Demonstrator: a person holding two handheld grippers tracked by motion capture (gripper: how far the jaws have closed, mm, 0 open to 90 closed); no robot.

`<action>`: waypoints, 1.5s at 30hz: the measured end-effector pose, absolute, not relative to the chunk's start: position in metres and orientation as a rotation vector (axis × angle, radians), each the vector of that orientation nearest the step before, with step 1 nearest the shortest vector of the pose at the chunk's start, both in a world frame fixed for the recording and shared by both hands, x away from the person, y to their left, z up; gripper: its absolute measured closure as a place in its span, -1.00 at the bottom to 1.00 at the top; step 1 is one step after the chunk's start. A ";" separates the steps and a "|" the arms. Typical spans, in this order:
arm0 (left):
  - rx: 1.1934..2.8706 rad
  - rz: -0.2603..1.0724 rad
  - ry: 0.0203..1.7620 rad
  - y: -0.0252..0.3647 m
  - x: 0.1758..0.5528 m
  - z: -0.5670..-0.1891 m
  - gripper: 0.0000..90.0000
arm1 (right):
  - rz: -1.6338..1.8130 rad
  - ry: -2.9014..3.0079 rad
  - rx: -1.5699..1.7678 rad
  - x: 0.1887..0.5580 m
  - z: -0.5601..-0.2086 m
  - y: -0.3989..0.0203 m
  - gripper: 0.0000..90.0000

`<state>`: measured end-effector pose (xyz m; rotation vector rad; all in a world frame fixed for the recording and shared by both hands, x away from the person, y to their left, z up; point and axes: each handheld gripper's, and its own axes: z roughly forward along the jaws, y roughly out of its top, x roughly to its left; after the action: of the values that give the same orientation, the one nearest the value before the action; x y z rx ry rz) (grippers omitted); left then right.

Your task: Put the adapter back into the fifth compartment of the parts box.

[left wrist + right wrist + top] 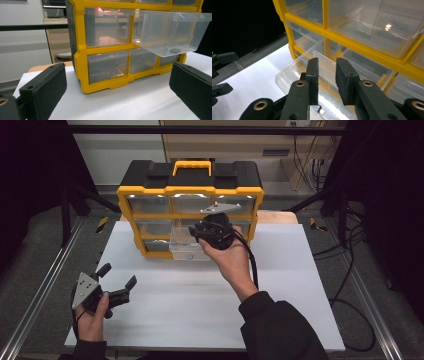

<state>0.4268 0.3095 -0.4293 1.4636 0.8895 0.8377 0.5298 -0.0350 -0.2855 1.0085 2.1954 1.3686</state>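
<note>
Item: yellow-framed, black-topped plastic organiser cabinet with clear drawers — stood at the far edge of the white table sheet, its yellow carry handle uppermost. Three rows of transparent compartments were counted across its front.

Item: clear plastic drawer — pulled well out of the cabinet's lower middle bay, its front end overhanging the sheet. In the left gripper view the same drawer was seen projecting from the frame, with a small dark piece lying on its floor near the front wall. In the right gripper view a small metallic piece was noted just below the jaws, at the drawer; whether it rested inside could not be told.

Item: right gripper — held over the open drawer, directly in front of the cabinet. Its black jaws were seen in the right gripper view drawn close together, a narrow gap left between the pads and nothing gripped between them.

Item: left gripper — held low over the near left part of the sheet, well apart from the cabinet. Its jaws were spread wide — seen at either edge of the left gripper view — with nothing between them.
</note>
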 end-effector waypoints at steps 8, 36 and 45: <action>1.469 0.840 0.887 0.309 0.427 -0.429 -0.98 | 1.408 2.163 1.033 0.533 -0.285 -0.036 0.33; 1.494 0.831 0.877 0.306 0.429 -0.431 -0.98 | 1.446 1.904 1.050 0.532 -0.292 -0.040 -0.85; 1.495 0.833 0.880 0.307 0.429 -0.431 -0.98 | 1.498 1.935 1.014 0.531 -0.289 -0.048 -0.86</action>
<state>0.4287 0.3070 -0.4308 1.4945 0.8801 0.8331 0.5305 -0.0484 -0.2890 1.0135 1.9352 1.4982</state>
